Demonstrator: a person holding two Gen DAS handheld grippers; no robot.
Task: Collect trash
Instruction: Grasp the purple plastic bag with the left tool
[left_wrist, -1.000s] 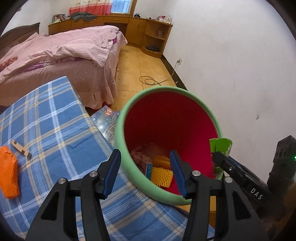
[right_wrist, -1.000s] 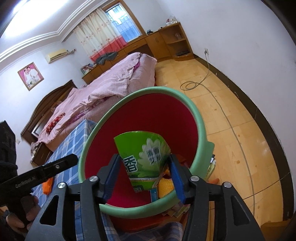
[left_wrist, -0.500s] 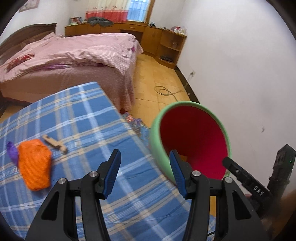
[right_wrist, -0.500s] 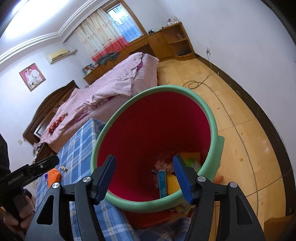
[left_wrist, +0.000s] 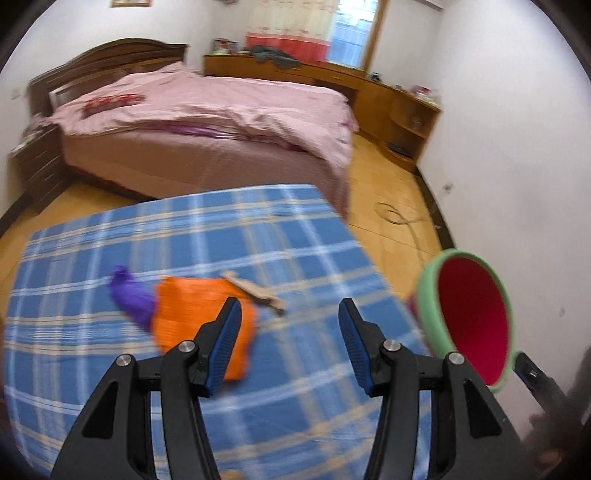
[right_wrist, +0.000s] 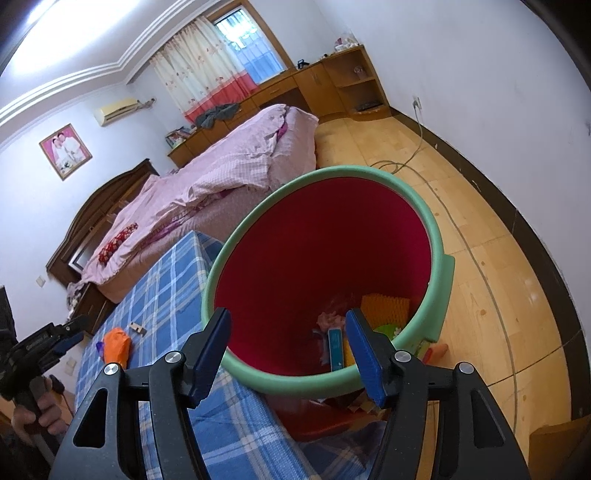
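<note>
A red bin with a green rim (right_wrist: 439, 258) stands by the blue plaid table (right_wrist: 162, 295); it also shows in the left wrist view (left_wrist: 428, 291). Inside lie a yellow foam piece (right_wrist: 384, 306), a teal box (right_wrist: 335, 347) and the green packet (right_wrist: 388, 328). My right gripper (right_wrist: 291, 350) is open and empty over the bin's near rim. My left gripper (left_wrist: 290, 347) is open and empty above the table (left_wrist: 258, 229), near an orange bag (left_wrist: 184, 310), a purple scrap (left_wrist: 129, 295) and a small wooden piece (left_wrist: 255, 291). The orange bag also shows in the right wrist view (right_wrist: 116, 343).
A bed with pink covers (left_wrist: 221, 110) stands behind the table. Wooden cabinets (left_wrist: 399, 103) line the far wall. A cable (right_wrist: 406, 162) lies on the wooden floor right of the bin. The white wall (left_wrist: 517, 147) is close behind the bin.
My right gripper opened and the green packet dropped into the bin. My left gripper swung left from the bin toward the trash on the table.
</note>
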